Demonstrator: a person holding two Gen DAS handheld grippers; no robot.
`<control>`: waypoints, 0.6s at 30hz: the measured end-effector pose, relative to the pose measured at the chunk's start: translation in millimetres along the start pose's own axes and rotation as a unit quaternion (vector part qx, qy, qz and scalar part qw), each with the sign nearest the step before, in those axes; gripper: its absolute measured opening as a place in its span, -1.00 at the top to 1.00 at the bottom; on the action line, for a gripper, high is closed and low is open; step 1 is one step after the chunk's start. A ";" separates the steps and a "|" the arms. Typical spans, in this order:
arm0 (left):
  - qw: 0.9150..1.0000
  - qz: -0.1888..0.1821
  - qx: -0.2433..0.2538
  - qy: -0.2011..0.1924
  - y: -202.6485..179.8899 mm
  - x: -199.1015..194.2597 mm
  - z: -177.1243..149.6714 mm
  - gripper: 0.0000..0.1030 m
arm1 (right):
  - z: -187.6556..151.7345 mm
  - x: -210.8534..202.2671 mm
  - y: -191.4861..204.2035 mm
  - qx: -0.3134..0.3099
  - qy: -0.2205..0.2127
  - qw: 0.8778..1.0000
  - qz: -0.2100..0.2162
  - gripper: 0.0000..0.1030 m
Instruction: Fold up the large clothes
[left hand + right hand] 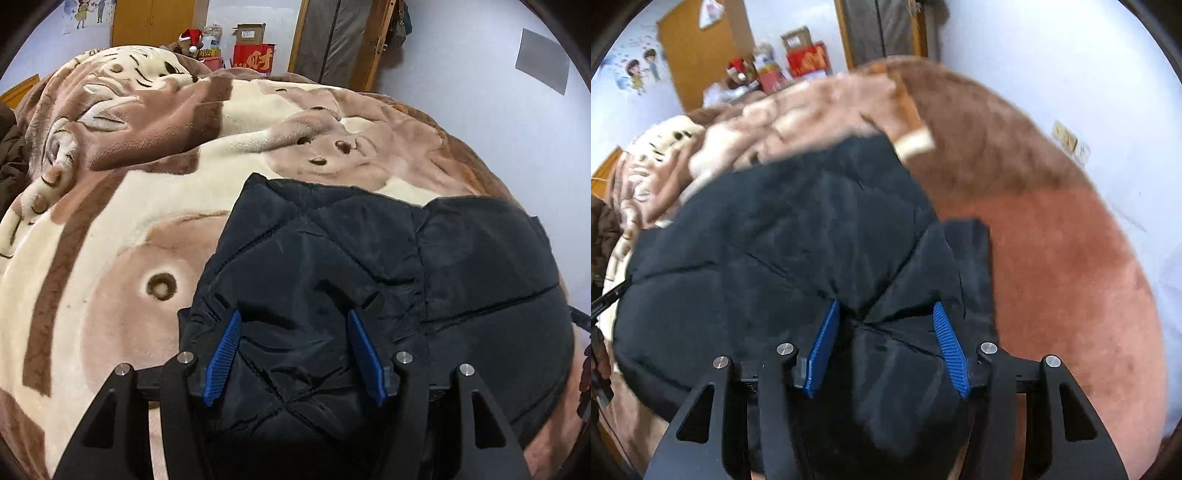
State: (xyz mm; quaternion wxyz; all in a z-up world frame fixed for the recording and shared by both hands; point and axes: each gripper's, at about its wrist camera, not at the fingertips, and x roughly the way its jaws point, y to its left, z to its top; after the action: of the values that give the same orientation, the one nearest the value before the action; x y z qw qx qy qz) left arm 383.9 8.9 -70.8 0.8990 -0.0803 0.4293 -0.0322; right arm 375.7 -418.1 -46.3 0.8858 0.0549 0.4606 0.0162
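Your left gripper and right gripper both stand with jaws wide, blue pads either side of the black quilted jacket, which lies bunched on the fleece blanket covering the bed. Neither looks to be gripping yet. Before closing, settle each pair of fingers around one edge layer, then lift evenly so the fold lands square.

The left gripper, blue pads spread apart, hovers over a black quilted jacket lying on a brown-and-cream plush blanket.
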 end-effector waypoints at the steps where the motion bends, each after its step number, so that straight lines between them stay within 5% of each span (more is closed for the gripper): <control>1: 1.000 -0.001 -0.001 -0.003 1.0 -0.9 0.4 -0.22 | -1.6 -1.0 -0.6 0.002 -0.003 1.000 -0.001 -0.05; 8: 1.000 -0.003 -0.001 -0.013 0.4 -41.1 -8.9 -0.22 | -16.7 -43.5 8.7 0.003 -0.030 0.999 -0.013 -0.05; 18: 1.000 -0.016 0.000 -0.024 -24.6 -145.0 -83.8 -0.29 | -95.7 -137.2 73.3 -0.013 -0.066 0.998 0.006 -0.05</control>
State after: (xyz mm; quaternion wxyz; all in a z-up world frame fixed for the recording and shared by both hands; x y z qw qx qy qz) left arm 227.8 -6.8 -7.2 0.9083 -0.0878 0.4066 -0.0450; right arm 220.1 -348.3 19.1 0.9146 0.0471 0.4009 0.0233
